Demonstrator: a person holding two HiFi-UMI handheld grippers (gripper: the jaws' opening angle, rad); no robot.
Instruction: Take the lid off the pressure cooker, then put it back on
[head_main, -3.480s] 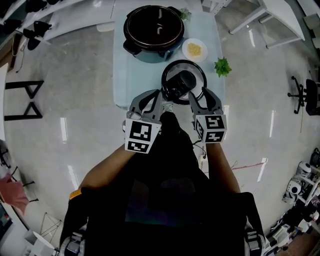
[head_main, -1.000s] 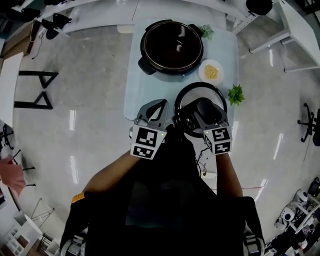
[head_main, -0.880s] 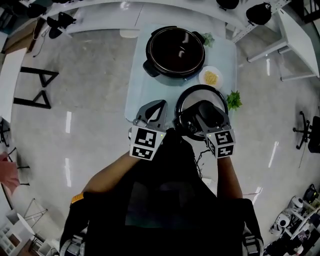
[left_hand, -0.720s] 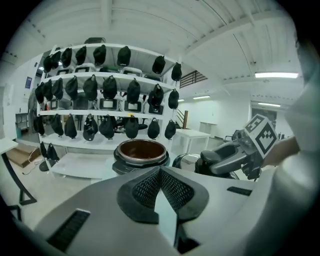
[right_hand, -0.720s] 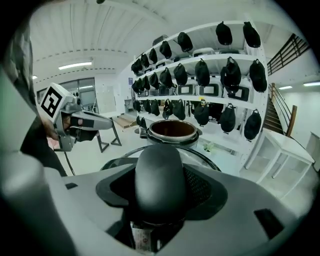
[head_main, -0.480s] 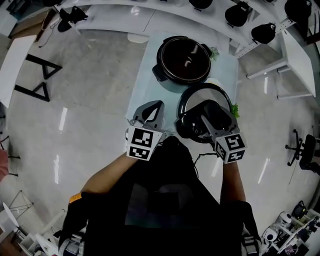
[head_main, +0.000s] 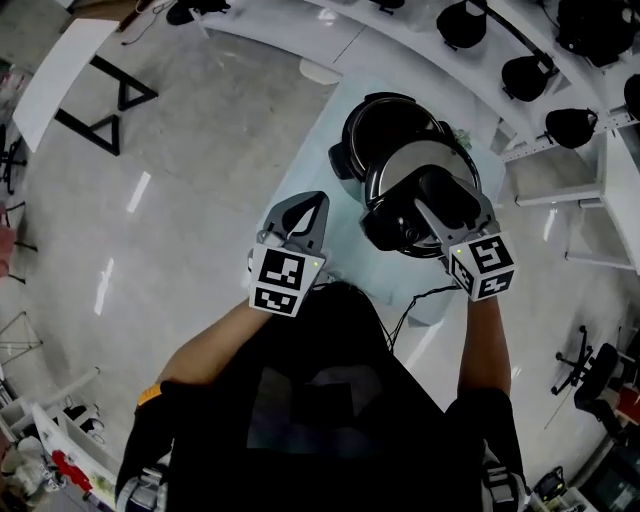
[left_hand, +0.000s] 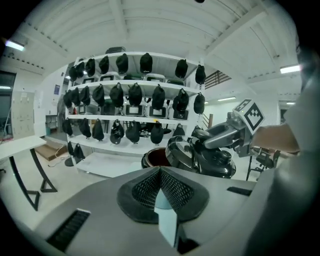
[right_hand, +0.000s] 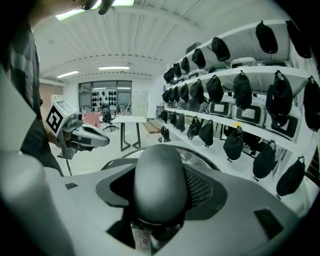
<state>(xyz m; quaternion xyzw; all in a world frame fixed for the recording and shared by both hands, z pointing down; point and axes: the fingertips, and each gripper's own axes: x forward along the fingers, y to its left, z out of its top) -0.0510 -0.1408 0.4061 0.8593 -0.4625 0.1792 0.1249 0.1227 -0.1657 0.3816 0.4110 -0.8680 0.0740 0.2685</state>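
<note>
Grey jaws of the left gripper (left_hand: 160, 174) are pressed together with nothing between them, near the pale blue table (head_main: 335, 222). Beside it, the right gripper (head_main: 432, 196) is clamped on the knob of the lid (head_main: 395, 170), which hangs tilted, partly over the open pressure cooker (head_main: 372, 120).

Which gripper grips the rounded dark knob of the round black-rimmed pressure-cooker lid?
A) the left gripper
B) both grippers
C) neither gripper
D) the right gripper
D: the right gripper has its jaws shut on the dark knob of the round black-rimmed lid, while the left gripper hangs apart from it, jaws together on nothing.
</note>
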